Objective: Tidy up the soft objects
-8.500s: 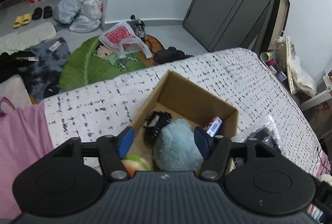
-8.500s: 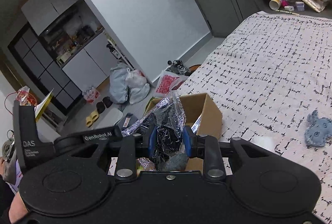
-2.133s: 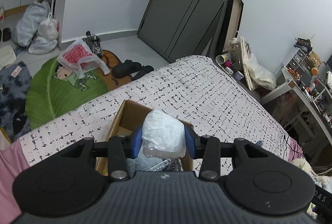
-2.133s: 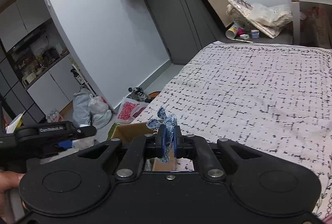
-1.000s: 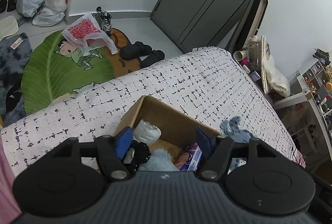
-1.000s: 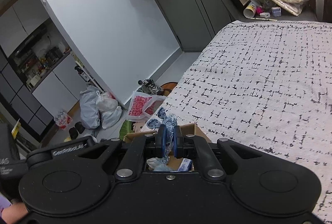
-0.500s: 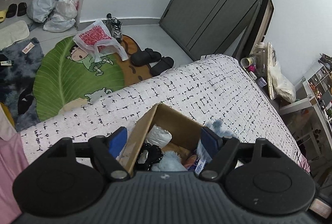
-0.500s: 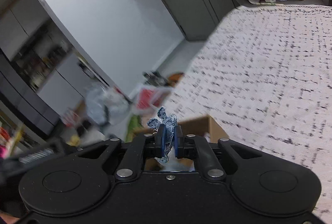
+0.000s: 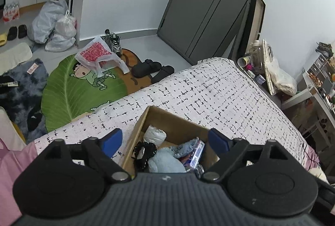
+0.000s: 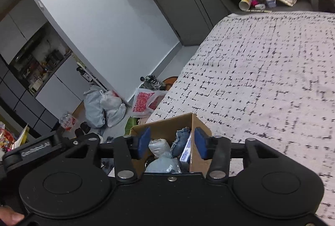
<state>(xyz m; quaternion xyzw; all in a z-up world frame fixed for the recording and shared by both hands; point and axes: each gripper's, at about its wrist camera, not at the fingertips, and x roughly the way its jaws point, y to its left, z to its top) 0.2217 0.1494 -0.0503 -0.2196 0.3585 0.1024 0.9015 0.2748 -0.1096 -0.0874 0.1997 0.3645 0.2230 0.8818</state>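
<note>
A brown cardboard box (image 9: pixel 167 119) stands on the patterned white bed (image 9: pixel 209 89). In it lie a white wrapped bundle (image 9: pixel 153 134), a black hair tie (image 9: pixel 144 151), a pale blue plush (image 9: pixel 165 162), a blue fabric piece (image 9: pixel 185 148) and a small printed pack (image 9: pixel 196 154). My left gripper (image 9: pixel 164 140) is open and empty above the box. My right gripper (image 10: pixel 170 143) is open and empty above the same box (image 10: pixel 199 127); the blue fabric piece (image 10: pixel 181 141) lies inside beside the white bundle (image 10: pixel 158 148).
The box sits near the bed's foot edge. Beyond it on the floor are a green leaf rug (image 9: pixel 79 87), a red-printed plastic bag (image 9: pixel 97 55), black slippers (image 9: pixel 152 67) and filled grey bags (image 9: pixel 52 26). A grey door (image 9: pixel 209 5) is behind.
My right gripper has opened and let go of the blue fabric piece, which now lies in the box. My left gripper, empty since dropping the white bundle, has opened wider and drawn back.
</note>
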